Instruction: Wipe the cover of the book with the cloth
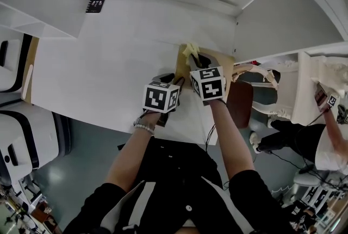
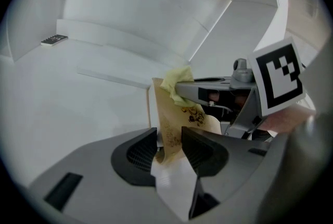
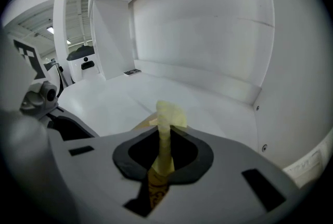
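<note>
The left gripper (image 2: 169, 147) is clamped down on the book (image 2: 179, 119). Its two dark pads pinch the near edge of the tan cover, the part with the swirly dark print. In the left gripper view that edge looks tipped up between the jaws, though it's hard to say if it's really lifted off the table or just the wide lens.

The right gripper (image 3: 165, 152) has its jaws squeezed tight on the yellow cloth (image 3: 169, 113). The cloth is bunched into a strip, with a loose tuft sticking out past the tips. Below the jaws you can see a bit of the printed cover. From the left gripper's side, the cloth is touching the cover's far end.

In the head view, both grippers sit side by side over the book, the left one just nearer the person. The book is on the white table (image 1: 109, 64) right by its right edge, closer to the front corner. A small black device (image 1: 95, 3) lies way off at the table's back left corner.
</note>
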A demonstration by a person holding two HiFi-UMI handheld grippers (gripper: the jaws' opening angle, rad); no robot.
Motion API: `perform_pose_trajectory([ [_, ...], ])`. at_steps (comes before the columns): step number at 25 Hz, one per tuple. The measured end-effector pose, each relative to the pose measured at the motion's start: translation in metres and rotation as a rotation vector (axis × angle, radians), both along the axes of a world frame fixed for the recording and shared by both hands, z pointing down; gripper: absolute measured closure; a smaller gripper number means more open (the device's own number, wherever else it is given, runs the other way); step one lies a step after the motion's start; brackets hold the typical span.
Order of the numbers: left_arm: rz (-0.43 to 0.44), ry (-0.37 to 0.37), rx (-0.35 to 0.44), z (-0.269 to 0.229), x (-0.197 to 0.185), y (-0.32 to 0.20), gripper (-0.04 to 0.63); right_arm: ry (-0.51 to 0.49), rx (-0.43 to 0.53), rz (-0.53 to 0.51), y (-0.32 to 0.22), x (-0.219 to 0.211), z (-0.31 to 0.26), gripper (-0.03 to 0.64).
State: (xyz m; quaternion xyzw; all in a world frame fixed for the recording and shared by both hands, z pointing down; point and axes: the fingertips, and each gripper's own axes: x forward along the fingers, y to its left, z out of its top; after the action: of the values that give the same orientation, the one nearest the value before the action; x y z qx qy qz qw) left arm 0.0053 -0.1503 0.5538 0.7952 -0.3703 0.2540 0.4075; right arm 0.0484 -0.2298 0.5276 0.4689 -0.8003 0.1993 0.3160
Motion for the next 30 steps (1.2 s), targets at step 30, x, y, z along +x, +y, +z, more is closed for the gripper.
perform_pose_trajectory([
  [30, -0.003, 0.001, 0.004, 0.001, 0.001, 0.001, 0.451, 0.047, -0.025, 0.312, 0.038, 0.16, 0.004, 0.581],
])
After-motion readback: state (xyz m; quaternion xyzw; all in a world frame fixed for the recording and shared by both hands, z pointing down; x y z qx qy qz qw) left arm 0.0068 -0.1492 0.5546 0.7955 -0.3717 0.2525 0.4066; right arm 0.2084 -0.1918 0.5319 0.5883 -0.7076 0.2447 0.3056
